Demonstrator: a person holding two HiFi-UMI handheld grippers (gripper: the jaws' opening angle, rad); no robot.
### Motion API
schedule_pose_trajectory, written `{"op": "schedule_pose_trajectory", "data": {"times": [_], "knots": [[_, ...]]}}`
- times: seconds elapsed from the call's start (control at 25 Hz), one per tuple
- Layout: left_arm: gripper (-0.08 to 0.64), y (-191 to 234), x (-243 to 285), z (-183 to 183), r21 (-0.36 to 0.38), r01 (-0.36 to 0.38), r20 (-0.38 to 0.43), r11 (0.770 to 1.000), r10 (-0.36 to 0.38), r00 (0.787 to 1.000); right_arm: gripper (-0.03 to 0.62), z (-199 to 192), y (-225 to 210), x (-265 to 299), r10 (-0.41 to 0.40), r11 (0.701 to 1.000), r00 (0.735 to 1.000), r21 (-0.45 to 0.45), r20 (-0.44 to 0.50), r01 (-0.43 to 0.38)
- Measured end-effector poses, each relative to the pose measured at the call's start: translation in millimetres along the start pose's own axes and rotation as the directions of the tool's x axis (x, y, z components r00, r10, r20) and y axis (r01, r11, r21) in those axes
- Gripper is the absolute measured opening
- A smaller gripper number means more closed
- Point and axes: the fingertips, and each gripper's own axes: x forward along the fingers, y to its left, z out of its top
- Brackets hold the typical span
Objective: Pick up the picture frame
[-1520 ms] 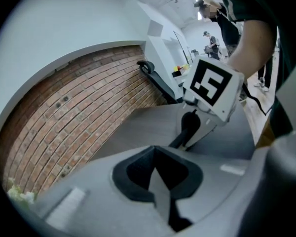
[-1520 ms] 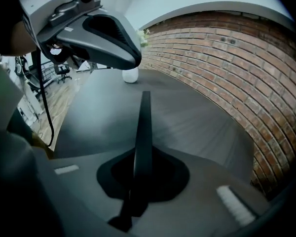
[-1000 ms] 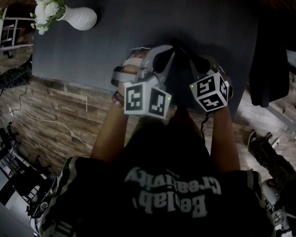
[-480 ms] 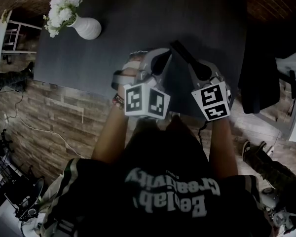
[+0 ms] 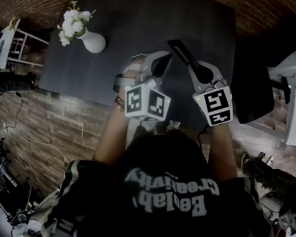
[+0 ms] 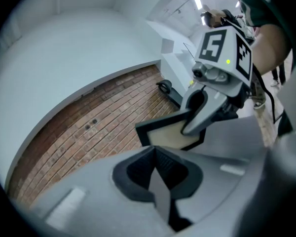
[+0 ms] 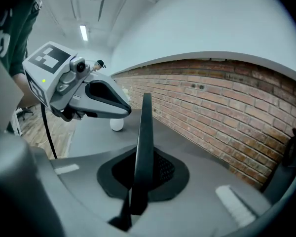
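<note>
The picture frame (image 5: 178, 51) is a thin black-edged panel with a pale inner face (image 6: 167, 136), held in the air above the dark table (image 5: 128, 28). My right gripper (image 5: 190, 65) is shut on it; in the right gripper view the frame (image 7: 145, 132) stands edge-on between the pads. My left gripper (image 5: 160, 60) meets the frame's other side, and a thin grey edge sits pinched between its closed jaws in the left gripper view (image 6: 157, 174). The two grippers point toward each other, close together.
A white vase of white flowers (image 5: 91, 41) stands at the table's far left. Brick floor surrounds the table. A dark chair or cloth (image 5: 254, 83) is at the right, and a white rack (image 5: 10, 43) at the left.
Both grippers have risen together with the frame between them. The table and the vase now look smaller and farther below.
</note>
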Motion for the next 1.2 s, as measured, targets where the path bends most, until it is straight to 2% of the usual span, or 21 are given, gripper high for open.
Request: {"op": "schedule_pose_trajectory", "data": {"times": [0.44, 0.68, 0.92, 1.2], "knots": [[0.003, 24, -19, 43, 0.010, -0.070, 0.068, 0.997, 0.069, 0.995, 0.015, 51, -21, -44, -0.058, 0.998, 0.989, -0.023, 0.138, 0.062], [0.003, 35, -29, 61, 0.013, -0.114, 0.088, 0.993, 0.112, 0.990, 0.015, 69, -25, -62, -0.070, 0.996, 0.982, -0.044, 0.178, 0.079], [0.003, 37, -35, 72, 0.030, -0.120, 0.100, 0.992, 0.117, 0.988, 0.015, 83, -26, -78, -0.076, 0.995, 0.970, -0.050, 0.232, 0.090], [0.003, 35, -37, 73, 0.016, -0.115, 0.109, 0.993, 0.113, 0.988, 0.015, 87, -23, -88, -0.072, 0.994, 0.959, -0.055, 0.274, 0.090]]}}
